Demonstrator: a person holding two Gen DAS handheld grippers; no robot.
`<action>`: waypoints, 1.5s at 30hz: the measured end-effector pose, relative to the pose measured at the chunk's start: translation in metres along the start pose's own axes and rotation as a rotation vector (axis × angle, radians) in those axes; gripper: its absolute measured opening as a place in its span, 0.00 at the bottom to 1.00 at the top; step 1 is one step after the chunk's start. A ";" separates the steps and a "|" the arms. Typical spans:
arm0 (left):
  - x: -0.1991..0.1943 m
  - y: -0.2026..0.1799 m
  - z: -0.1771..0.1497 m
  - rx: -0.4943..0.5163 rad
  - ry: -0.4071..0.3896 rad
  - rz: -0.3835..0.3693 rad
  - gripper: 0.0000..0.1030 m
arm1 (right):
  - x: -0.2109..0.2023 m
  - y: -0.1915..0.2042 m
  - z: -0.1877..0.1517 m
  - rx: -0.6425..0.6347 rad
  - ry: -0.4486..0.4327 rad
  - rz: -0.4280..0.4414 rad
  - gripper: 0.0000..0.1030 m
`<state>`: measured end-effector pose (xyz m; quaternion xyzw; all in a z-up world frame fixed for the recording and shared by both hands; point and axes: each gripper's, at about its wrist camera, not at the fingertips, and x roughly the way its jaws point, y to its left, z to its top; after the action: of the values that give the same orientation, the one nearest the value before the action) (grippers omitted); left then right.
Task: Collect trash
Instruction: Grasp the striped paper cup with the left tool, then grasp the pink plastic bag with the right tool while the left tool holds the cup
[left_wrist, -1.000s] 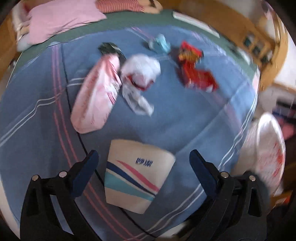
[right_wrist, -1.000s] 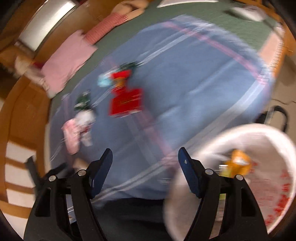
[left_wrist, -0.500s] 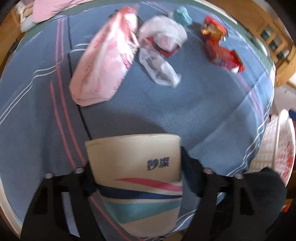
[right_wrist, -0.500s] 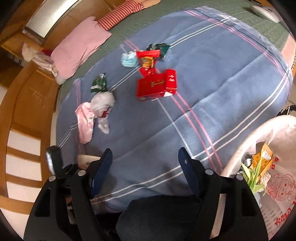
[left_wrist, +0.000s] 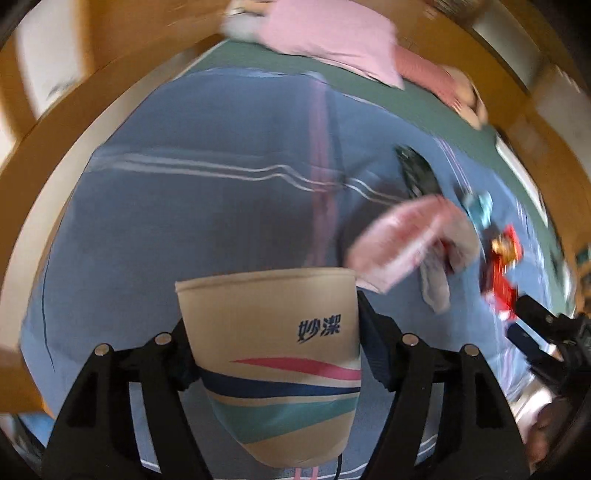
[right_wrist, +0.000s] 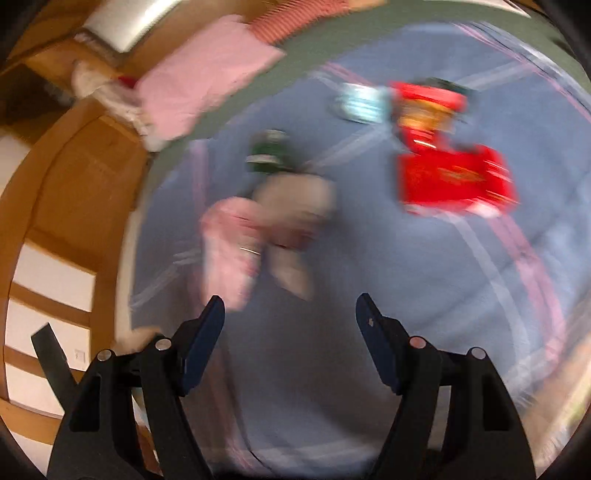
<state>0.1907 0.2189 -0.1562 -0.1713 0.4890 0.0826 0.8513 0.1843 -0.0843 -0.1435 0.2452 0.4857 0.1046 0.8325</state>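
Observation:
A beige paper cup (left_wrist: 280, 369) with red, navy and teal stripes lies sideways between the pads of my left gripper (left_wrist: 271, 325), whose jaws are closing on it above the blue plaid blanket (left_wrist: 207, 229). My right gripper (right_wrist: 291, 306) is open and holds nothing. It hovers over the blanket just short of a pink plastic bag (right_wrist: 229, 243) and a crumpled white bag (right_wrist: 295, 206). Farther off lie red snack packets (right_wrist: 454, 181), a dark green wrapper (right_wrist: 267, 153) and a teal wrapper (right_wrist: 358, 101). The right wrist view is blurred.
A pink pillow (right_wrist: 207, 81) rests at the head of the bed. A curved wooden bed frame (right_wrist: 85, 177) runs along the blanket's left side. In the left wrist view the pink bag (left_wrist: 402, 236) and red packets (left_wrist: 502, 266) lie to the right of the cup.
The left jaws closed around the paper cup, then the gripper rolled and swung with it. The right gripper swept from the white basket over the bed toward the trash; the basket left its view.

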 end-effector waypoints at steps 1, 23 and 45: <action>-0.001 0.010 0.001 -0.030 0.000 0.001 0.69 | 0.009 0.012 -0.001 -0.038 -0.030 0.019 0.70; -0.005 0.018 -0.009 -0.111 -0.022 0.006 0.70 | 0.081 0.063 -0.001 -0.266 0.085 -0.041 0.27; 0.001 0.004 -0.011 -0.054 0.002 -0.007 0.70 | 0.054 0.036 -0.024 -0.197 0.106 -0.048 0.27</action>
<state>0.1809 0.2184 -0.1636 -0.1960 0.4867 0.0928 0.8462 0.1938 -0.0235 -0.1755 0.1445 0.5222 0.1448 0.8279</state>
